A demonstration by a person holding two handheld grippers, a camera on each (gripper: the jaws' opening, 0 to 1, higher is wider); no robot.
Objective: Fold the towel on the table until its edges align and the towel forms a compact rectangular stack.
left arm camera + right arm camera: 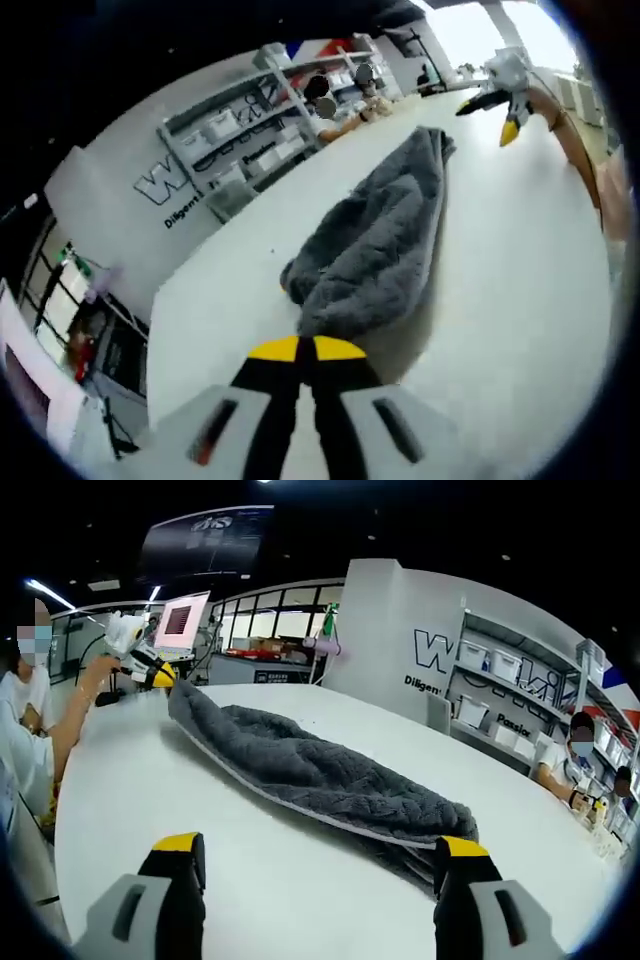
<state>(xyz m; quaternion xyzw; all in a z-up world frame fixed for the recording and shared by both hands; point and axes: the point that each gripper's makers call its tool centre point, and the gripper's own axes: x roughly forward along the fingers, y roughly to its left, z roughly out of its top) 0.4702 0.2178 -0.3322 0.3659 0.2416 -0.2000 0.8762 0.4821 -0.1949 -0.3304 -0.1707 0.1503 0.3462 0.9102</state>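
A dark grey fluffy towel (375, 240) lies bunched in a long strip on the white table (520, 300). My left gripper (306, 349) is shut, its yellow tips pressed together right at the towel's near end, apparently pinching that end. In the right gripper view the same towel (320, 770) stretches away to the left gripper (155, 672), held by a hand at its far end. My right gripper (320, 848) is open wide, its right jaw close beside the towel's near end. It also shows as the right gripper (508, 105), hanging a little off the towel's far end.
Grey shelves (250, 125) with white bins line the wall behind the table, next to a lettered wall panel (440, 655). People sit at the table's far side (575, 765). A pink-lit monitor (182, 620) stands beyond the table. A person's arm (70, 715) reaches along the left edge.
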